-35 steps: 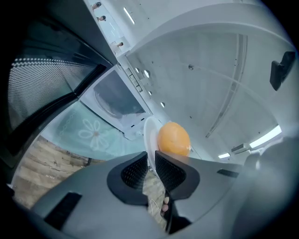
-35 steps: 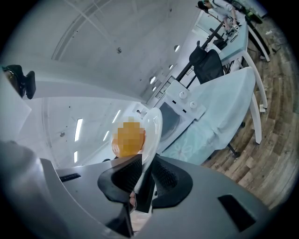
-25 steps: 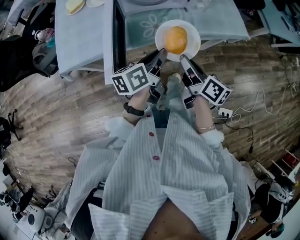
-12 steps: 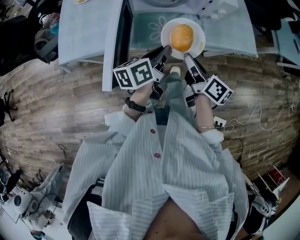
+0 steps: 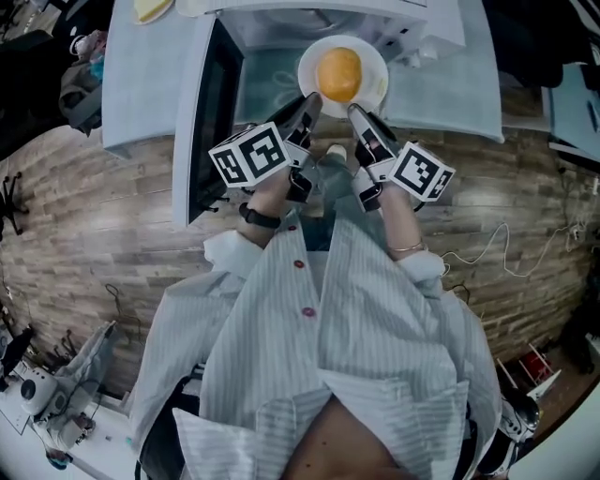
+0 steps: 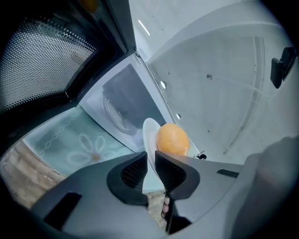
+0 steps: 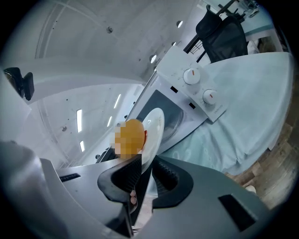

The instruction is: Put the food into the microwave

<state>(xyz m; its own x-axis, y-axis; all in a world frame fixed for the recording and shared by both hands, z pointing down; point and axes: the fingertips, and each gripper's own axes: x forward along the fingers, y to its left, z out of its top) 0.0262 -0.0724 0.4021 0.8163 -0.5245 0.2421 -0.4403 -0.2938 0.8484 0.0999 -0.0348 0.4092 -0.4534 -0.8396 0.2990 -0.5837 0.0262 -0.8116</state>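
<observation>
A white plate [image 5: 373, 67] carries a round orange piece of food [image 5: 338, 73]. My left gripper [image 5: 307, 101] is shut on the plate's near left rim, and my right gripper [image 5: 352, 111] is shut on its near right rim. In the left gripper view the plate [image 6: 150, 135] with the food [image 6: 172, 138] stands edge-on between the jaws, and the right gripper view shows the plate [image 7: 154, 128] the same way. The white microwave [image 5: 330, 11] stands just beyond the plate, its door [image 5: 208, 108] swung open to the left, and the plate hangs at the mouth of the cavity.
The microwave sits on a table under a pale blue cloth [image 5: 145, 75] with a flower print. Two knobs [image 7: 191, 75] are on its right panel. A yellowish dish [image 5: 150, 9] lies at the table's far left. Wooden floor [image 5: 84, 225] with a cable [image 5: 525, 253] lies around.
Both grippers have carried the plate forward, from over the table's front edge to the microwave's open mouth. The open door and cavity have come closer in the head view.
</observation>
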